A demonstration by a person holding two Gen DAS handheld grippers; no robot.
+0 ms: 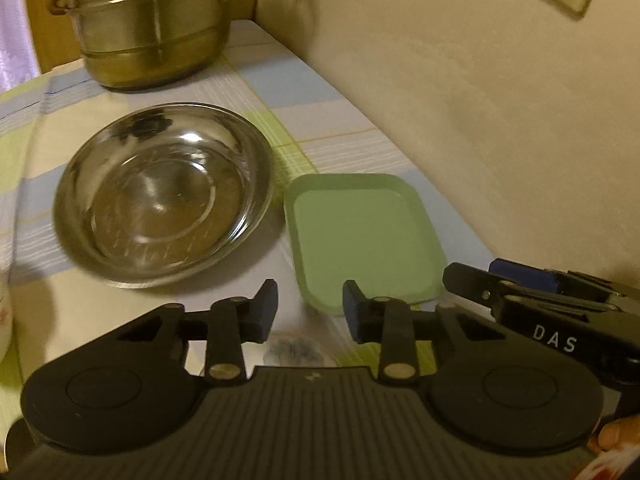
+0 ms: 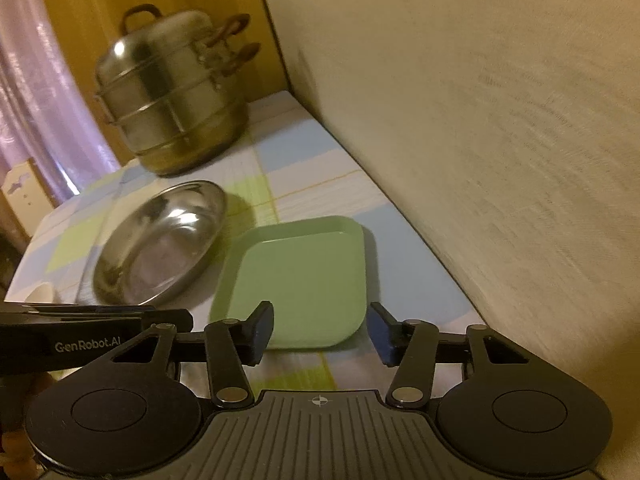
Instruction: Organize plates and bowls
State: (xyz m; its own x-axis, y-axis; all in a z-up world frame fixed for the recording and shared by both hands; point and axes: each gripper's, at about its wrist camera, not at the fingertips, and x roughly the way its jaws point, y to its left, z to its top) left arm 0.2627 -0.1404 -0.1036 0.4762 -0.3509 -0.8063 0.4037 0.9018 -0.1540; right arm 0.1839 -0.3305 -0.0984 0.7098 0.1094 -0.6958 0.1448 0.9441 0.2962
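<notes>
A steel bowl (image 1: 164, 196) sits on the checked cloth of the tabletop (image 1: 340, 124), wide and shallow, its rim shining. Just to its right lies a green square plate (image 1: 360, 236), flat on the cloth and close beside the bowl; whether their rims touch cannot be told. The plate is near the cream wall (image 1: 480, 120) that runs along the right side of the tabletop. At the far end stands a tiered steel steamer pot (image 1: 152, 28) with brown handles, well apart from both dishes.

The left claw (image 1: 308, 312) hangs over the near edge of the tabletop with its jaws parted and nothing between them; its right fingertip stands at the plate's near left corner, and contact cannot be judged. The right claw (image 2: 320, 330) hovers at the near edge of the same plate, jaws apart and wider than the left pair, gripping nothing; the plate's near rim shows in the gap between them. The two claws are side by side, each showing at the edge of the other's view. A pale cup (image 2: 42, 294) sits at the near left, only partly seen.
</notes>
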